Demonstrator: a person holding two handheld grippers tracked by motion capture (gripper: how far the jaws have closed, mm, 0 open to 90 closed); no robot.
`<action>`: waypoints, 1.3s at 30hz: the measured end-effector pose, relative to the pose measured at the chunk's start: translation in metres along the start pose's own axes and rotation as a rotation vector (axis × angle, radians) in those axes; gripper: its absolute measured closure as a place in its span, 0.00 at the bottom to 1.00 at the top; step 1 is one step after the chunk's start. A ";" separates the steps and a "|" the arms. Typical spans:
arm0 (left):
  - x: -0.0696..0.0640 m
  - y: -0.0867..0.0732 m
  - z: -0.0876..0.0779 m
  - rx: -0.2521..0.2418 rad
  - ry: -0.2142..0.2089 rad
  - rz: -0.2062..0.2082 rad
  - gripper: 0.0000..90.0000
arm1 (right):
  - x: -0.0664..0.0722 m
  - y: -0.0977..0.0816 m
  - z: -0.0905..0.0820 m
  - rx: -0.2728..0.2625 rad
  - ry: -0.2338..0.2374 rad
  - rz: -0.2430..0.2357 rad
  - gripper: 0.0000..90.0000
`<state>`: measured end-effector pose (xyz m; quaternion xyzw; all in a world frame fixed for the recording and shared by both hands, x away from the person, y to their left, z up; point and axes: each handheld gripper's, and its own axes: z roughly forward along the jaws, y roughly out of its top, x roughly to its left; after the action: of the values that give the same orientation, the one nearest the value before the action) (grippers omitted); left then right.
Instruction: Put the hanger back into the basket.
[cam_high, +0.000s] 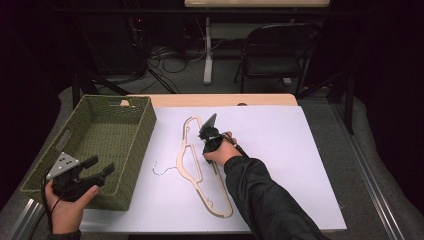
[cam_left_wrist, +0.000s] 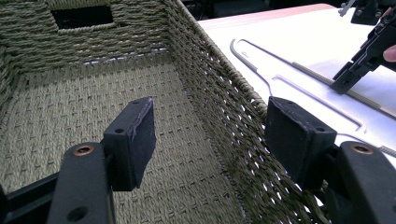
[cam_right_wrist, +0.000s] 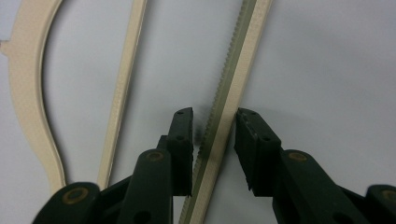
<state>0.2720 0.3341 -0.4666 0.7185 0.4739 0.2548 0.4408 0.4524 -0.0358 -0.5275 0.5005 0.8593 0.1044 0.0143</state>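
Observation:
A cream wooden hanger (cam_high: 220, 202) with a thin metal hook (cam_high: 162, 171) lies flat on the white tabletop (cam_high: 280, 150). My right gripper (cam_high: 206, 137) points down over the hanger's middle. In the right gripper view its jaws (cam_right_wrist: 214, 119) are open and straddle the hanger's ridged bar (cam_right_wrist: 233, 70), with a slim gap showing beside the pads. At the left, my left gripper (cam_high: 99, 165) is held over the near right corner of a green woven basket (cam_high: 145, 130). It is open (cam_left_wrist: 210, 116), with the basket wall (cam_left_wrist: 210, 79) running between its pads and nothing gripped.
The inside of the basket is bare. Seen from the left gripper view, the hanger's hook (cam_left_wrist: 247, 60) and the right gripper (cam_left_wrist: 355, 70) lie beyond the basket wall. A folding chair (cam_high: 275, 50) and cables stand behind the table. The table's right half has free room.

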 end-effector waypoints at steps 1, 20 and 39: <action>0.000 0.000 0.000 -0.002 0.002 -0.001 0.37 | 0.001 0.000 0.002 -0.022 0.003 0.016 0.76; 0.000 -0.001 0.001 -0.001 0.006 -0.002 0.37 | -0.002 0.001 0.005 -0.043 0.016 0.127 0.85; -0.010 0.002 0.002 -0.016 -0.015 0.012 0.37 | -0.035 -0.001 -0.010 0.051 0.135 0.198 0.89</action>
<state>0.2705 0.3234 -0.4653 0.7197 0.4639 0.2559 0.4487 0.4674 -0.0682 -0.5206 0.5750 0.8070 0.1166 -0.0666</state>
